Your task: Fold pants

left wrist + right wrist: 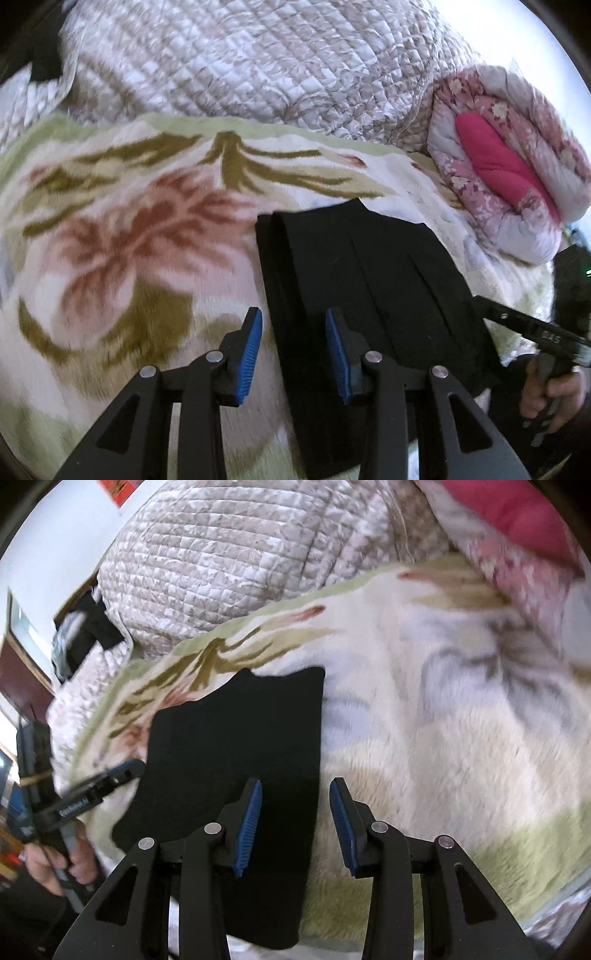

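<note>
Black pants (369, 280), folded into a flat rectangle, lie on a fleecy floral blanket (122, 236). My left gripper (293, 325) hovers open over the pants' left edge, one blue pad above the blanket and the other above the cloth, nothing pinched. In the right wrist view the pants (236, 746) lie left of centre. My right gripper (295, 797) stands open across their right edge, its pads clear of the fabric. Each view also catches the other tool at the pants' far side: the right gripper (491, 306) held by a hand (546, 391), and the left gripper (125, 770).
A quilted beige bedspread (258, 62) bunches up behind the blanket. A folded pink floral quilt (506, 166) lies at the right. Dark items (85, 635) sit by the wall at the far left. The blanket (443, 720) stretches wide to the right of the pants.
</note>
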Demonstrator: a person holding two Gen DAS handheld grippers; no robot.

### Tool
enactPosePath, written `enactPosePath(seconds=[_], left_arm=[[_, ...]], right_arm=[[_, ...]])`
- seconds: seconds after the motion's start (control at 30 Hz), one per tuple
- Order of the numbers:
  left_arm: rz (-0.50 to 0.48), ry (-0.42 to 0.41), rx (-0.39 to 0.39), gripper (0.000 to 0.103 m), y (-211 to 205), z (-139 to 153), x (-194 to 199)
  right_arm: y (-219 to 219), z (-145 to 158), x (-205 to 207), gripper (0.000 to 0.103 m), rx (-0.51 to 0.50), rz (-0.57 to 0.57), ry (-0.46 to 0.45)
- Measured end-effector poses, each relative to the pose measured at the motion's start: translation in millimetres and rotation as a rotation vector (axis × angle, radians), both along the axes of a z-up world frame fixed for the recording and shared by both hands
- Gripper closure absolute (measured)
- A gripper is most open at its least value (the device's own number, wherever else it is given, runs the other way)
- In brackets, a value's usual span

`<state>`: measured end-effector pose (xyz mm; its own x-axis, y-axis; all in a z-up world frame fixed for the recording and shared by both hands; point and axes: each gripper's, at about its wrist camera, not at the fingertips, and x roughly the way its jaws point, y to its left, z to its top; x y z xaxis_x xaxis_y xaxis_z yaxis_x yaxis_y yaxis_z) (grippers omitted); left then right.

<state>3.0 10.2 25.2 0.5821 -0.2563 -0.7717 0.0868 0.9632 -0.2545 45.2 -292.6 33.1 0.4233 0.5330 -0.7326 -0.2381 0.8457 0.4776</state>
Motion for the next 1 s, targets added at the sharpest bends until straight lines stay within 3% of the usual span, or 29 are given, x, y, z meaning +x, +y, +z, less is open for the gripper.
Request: enactPosePath(seconds=[0.3,0.37,0.47,0.8,1.0], left_arm=[[-0.005,0.038,-0.132,0.060,3.2,-10.5,0.2],[-0.010,0.036,-0.134,0.052,0.3,-13.6,8.7],[0.005,0.042,-0.176,0.047,4.0,-18.9,19.3],[0.011,0.045,-0.217,0.049,3.5,-22.0,-1.3],[0.011,0.048,-0.228,0.052,3.3,-22.7,17.1]], right_arm=[[2.1,-7.8,1.1,0.064,0.075,0.028,0.053],[3.5,-9.9,7.5,0.064,0.088,0.033,0.061],[3.8,-14.0,15.0,0.064,0.115,0.030,0.077],[1.7,-16.1,7.6,0.064,0.162,0.025,0.087],[8.0,-17.9,18.4,0.069,0.156,0.026,0.082]])
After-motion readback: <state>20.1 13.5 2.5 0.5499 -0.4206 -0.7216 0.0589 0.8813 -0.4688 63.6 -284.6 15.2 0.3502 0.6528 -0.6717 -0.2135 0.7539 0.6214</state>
